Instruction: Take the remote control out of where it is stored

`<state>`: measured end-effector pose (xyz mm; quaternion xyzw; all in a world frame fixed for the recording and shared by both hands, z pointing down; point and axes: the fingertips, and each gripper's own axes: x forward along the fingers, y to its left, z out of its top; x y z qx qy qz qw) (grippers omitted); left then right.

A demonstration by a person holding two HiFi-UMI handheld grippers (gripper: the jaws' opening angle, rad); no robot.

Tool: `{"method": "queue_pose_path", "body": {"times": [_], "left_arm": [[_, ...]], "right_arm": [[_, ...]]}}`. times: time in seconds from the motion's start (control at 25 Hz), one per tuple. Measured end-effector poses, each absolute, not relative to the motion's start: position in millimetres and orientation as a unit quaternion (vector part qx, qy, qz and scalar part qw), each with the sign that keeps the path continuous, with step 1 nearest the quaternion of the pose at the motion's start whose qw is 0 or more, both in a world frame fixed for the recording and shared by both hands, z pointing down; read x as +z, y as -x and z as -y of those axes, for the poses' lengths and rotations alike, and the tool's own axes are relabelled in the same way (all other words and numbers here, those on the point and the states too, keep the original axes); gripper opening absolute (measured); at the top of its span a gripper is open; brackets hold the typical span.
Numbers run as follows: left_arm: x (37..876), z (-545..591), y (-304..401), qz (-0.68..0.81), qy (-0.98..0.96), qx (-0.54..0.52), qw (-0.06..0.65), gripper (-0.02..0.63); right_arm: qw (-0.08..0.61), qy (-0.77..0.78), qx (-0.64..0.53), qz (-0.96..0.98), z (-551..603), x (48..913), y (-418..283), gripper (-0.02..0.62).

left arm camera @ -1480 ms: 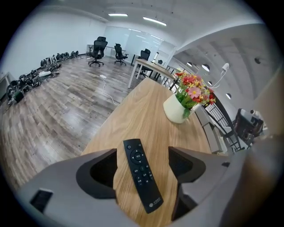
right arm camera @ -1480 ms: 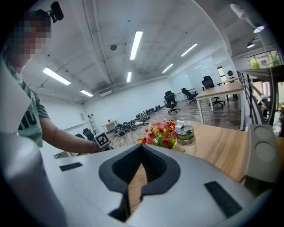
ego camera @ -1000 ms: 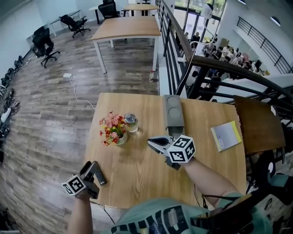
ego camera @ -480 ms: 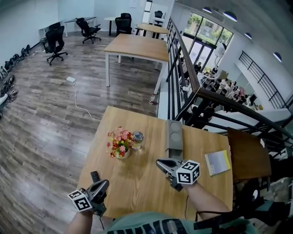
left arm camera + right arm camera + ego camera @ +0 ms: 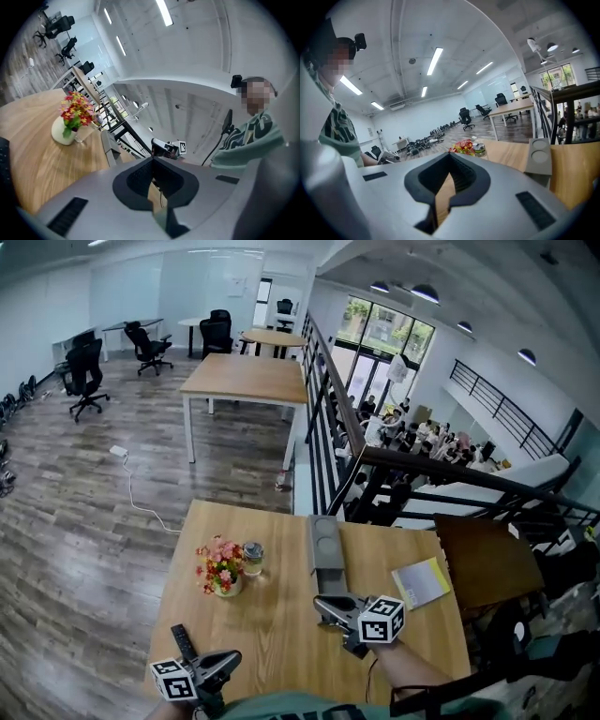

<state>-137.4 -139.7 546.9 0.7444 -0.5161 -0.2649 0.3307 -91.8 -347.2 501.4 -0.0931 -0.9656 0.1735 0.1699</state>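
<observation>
Remote control (image 5: pixel 183 641) shown lying flat near the left front corner of the desk (image 5: pixel 277 629), well apart from the grey holder (image 5: pixel 326 545) and judged already taken out, hence left hand-held gripper (image 5: pixel 230 659) and right hand-held gripper (image 5: pixel 323 602) are held closed and empty.

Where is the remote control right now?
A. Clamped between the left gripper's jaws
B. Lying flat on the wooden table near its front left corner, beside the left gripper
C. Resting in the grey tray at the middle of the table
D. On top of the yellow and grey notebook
B: the head view shows the remote control lying flat on the table, just beside the left gripper, whose jaws are together with nothing between them.
</observation>
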Motion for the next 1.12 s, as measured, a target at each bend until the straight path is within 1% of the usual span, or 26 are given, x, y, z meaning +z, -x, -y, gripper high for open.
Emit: {"method": "queue_pose_path", "body": {"times": [0.12,0.24,0.36,0.48,0.56,0.64,0.8,1.12], "left_arm": [[522,170,103,0.518,-0.752,-0.256,0.317,0.005],[516,204,68,0.537,-0.748,-0.251,0.299,0.005],[506,240,27,0.56,-0.728,-0.272,0.286,0.005],[488,265,-27,0.567,-0.713,-0.278,0.304,0.005],[474,277,-58,0.569,-0.716,-0.255,0.314,0.005],[460,287,-85,0.57,-0.728,-0.225,0.307,0.005],[445,301,-120,0.569,-0.744,-0.192,0.294,0.005],[442,303,-123,0.53,-0.773,-0.189,0.295,0.005]], "right_arm": [[0.145,0.085,0.177,0.97,372,486,40,0.004],[0.122,0.082,0.174,0.974,409,493,-12,0.004],[0.107,0.084,0.171,0.976,452,490,-66,0.003],[0.082,0.08,0.19,0.975,481,477,-132,0.004],[0.066,0.071,0.208,0.973,491,474,-169,0.003],[0.059,0.069,0.218,0.972,499,475,-197,0.003],[0.049,0.062,0.227,0.971,511,480,-233,0.003],[0.041,0.021,0.209,0.977,491,474,-264,0.003]]}}
